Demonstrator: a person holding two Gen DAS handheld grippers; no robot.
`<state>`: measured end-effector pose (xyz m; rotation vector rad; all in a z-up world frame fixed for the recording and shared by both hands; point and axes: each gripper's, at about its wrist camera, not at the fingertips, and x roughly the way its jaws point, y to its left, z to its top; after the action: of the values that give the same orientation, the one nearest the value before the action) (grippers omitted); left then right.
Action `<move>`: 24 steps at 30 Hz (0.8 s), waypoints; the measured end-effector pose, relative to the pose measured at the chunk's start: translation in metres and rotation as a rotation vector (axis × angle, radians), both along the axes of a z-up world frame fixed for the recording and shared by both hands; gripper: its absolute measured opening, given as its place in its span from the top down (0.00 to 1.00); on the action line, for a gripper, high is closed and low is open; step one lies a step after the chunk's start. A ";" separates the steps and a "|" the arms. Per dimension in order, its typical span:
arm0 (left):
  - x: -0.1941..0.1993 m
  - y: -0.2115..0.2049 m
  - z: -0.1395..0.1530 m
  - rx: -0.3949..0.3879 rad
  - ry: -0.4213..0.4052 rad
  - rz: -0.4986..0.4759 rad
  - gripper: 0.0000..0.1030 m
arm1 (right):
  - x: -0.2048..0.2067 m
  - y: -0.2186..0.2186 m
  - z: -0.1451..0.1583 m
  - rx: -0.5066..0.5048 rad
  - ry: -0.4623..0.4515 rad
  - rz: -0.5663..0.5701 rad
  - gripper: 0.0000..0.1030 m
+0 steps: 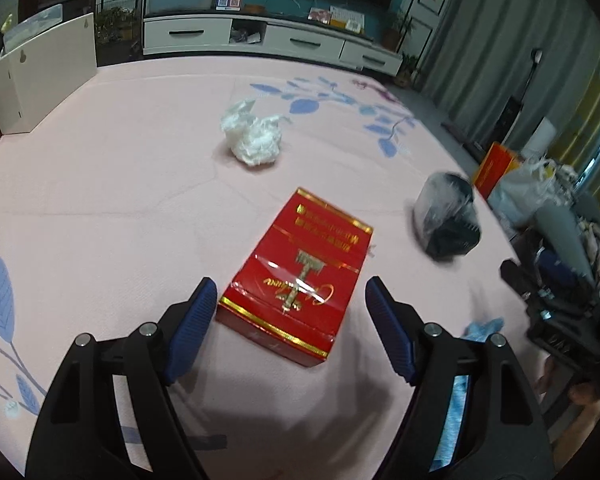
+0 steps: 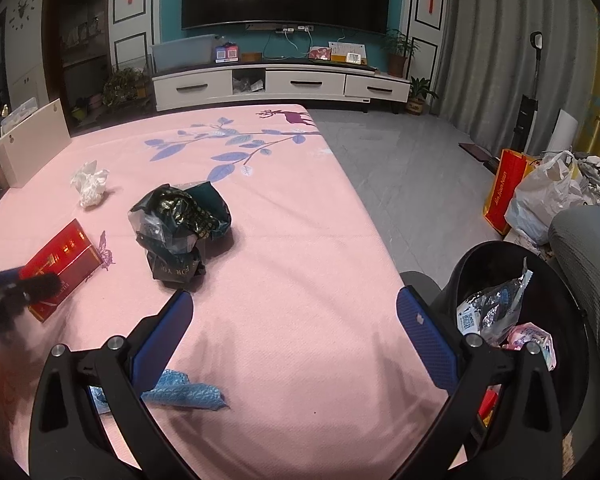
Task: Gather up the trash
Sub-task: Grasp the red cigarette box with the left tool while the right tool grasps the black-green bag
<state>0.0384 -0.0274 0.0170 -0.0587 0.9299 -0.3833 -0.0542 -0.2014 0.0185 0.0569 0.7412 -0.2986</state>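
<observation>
A red and gold box (image 1: pixel 300 272) (image 2: pixel 62 264) lies flat on the pink mat (image 1: pixel 100 200). My left gripper (image 1: pixel 291 284) is open and straddles the box's near end, with a gap between each blue pad and the box. Farther off lie a crumpled white tissue (image 1: pixel 252 136) (image 2: pixel 90 184) and a crumpled dark plastic bag (image 1: pixel 448 216) (image 2: pixel 180 228). My right gripper (image 2: pixel 296 320) hangs open over bare mat, holding nothing. A blue wrapper (image 2: pixel 184 392) lies under its left finger. A black bin (image 2: pixel 496 246) holding wrappers stands at its right.
A white board (image 1: pixel 40 80) stands at the mat's far left edge. Beyond the mat is a white TV cabinet (image 2: pixel 280 82). On the grey floor to the right are a red paper bag (image 2: pixel 504 196), full plastic bags (image 2: pixel 544 196) and a grey chair (image 2: pixel 588 248).
</observation>
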 end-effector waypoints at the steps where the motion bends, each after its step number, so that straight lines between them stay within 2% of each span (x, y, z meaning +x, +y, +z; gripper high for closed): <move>1: -0.001 -0.001 -0.001 0.006 -0.004 0.001 0.26 | 0.000 0.000 0.000 0.001 -0.002 -0.002 0.03; 10: -0.007 -0.010 -0.003 0.104 -0.050 0.039 0.35 | -0.001 -0.002 0.001 0.000 -0.005 -0.004 0.03; 13: -0.008 -0.009 -0.002 0.099 -0.047 0.058 0.36 | -0.003 -0.002 0.001 -0.008 -0.009 -0.004 0.03; 18: -0.011 0.007 0.008 -0.029 -0.009 0.092 0.36 | -0.002 0.005 0.009 -0.008 0.001 0.039 0.03; 21: -0.017 0.022 0.025 -0.087 -0.048 0.115 0.37 | 0.006 0.009 0.023 0.041 -0.007 0.086 0.03; 24: -0.022 0.042 0.038 -0.146 -0.072 0.153 0.37 | 0.027 0.019 0.031 0.113 0.041 0.153 0.03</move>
<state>0.0168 0.0144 0.0545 -0.2470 0.8195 -0.3086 -0.0276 -0.1827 0.0495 0.1007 0.7986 -0.1121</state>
